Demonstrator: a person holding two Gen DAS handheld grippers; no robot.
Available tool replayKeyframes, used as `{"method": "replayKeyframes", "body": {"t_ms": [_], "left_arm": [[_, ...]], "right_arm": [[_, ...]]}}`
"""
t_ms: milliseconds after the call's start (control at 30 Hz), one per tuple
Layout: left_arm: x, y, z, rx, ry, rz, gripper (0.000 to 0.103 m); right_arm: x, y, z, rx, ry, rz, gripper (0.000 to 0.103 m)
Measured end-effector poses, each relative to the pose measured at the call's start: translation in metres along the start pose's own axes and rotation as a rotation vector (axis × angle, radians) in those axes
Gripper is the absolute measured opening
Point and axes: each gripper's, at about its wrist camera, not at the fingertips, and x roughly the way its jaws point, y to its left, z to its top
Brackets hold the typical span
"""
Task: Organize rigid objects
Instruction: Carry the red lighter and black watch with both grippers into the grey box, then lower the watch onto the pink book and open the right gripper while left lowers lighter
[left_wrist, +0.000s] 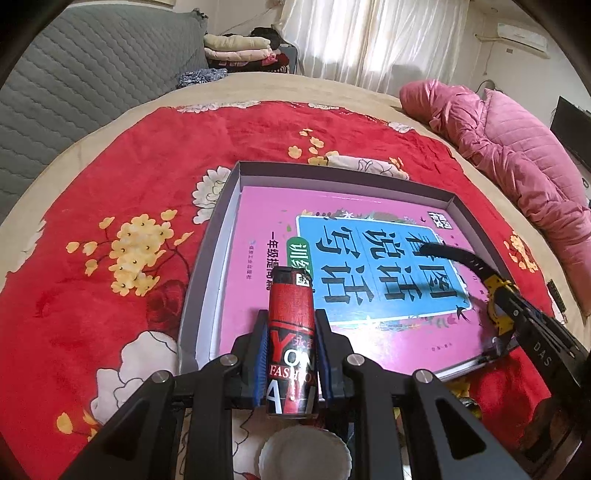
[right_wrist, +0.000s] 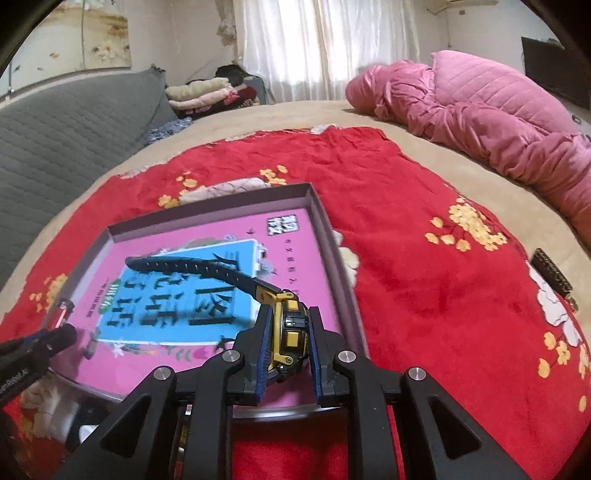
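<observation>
A shallow grey tray (left_wrist: 207, 258) lies on a red flowered blanket (left_wrist: 122, 184) spread over the bed, and a pink book (left_wrist: 258, 295) with a blue title panel lies flat inside the tray, filling most of it. The left tongs (left_wrist: 290, 343) are clenched on a red lighter (left_wrist: 291, 332), which stands upright between the blue pads with its black cap uppermost, held above the near edge of the tray and over the book's lower left part. The right tongs (right_wrist: 286, 339) are clamped on the yellow and black case of a wristwatch (right_wrist: 290, 328); its dark strap (right_wrist: 192, 267) reaches out from the case across the book's blue panel, over the tray's near right part. In the left wrist view the watch (left_wrist: 498, 295) and the other tongs show at the tray's right side, and a white scalloped cap (left_wrist: 304, 456) lies on the blanket just below the tray's near edge, under the lighter. In the right wrist view the lighter (right_wrist: 61, 314) shows small and blurred at the tray's left side. A pink quilted coat (right_wrist: 480, 110) lies bunched on the bed well beyond the tray to the right, and a pile of folded clothes (left_wrist: 240, 48) sits far behind it
</observation>
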Motion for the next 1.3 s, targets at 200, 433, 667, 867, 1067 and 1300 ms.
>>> {"method": "replayKeyframes", "body": {"t_ms": [200, 433, 667, 867, 1067, 1300], "left_arm": [[0.006, 0.0, 0.001, -0.006, 0.009, -0.002, 0.023], [0.014, 0.0, 0.003, -0.013, 0.014, 0.004, 0.023], [0.019, -0.002, 0.004, -0.017, 0.02, 0.001, 0.023], [0.02, -0.001, 0.005, -0.019, 0.021, -0.001, 0.023], [0.021, -0.002, 0.006, -0.021, 0.02, -0.004, 0.023], [0.021, -0.001, 0.006, -0.026, 0.02, -0.004, 0.023]], "right_arm": [[-0.005, -0.001, -0.005, -0.05, -0.013, -0.049, 0.018], [-0.004, 0.007, -0.007, -0.134, -0.037, -0.125, 0.021], [-0.004, 0.005, -0.007, -0.13, -0.038, -0.122, 0.021], [-0.006, 0.001, -0.007, -0.116, -0.034, -0.095, 0.023], [-0.009, 0.001, -0.01, -0.126, -0.023, -0.068, 0.03], [-0.011, 0.015, -0.014, -0.209, -0.018, -0.118, 0.036]]}}
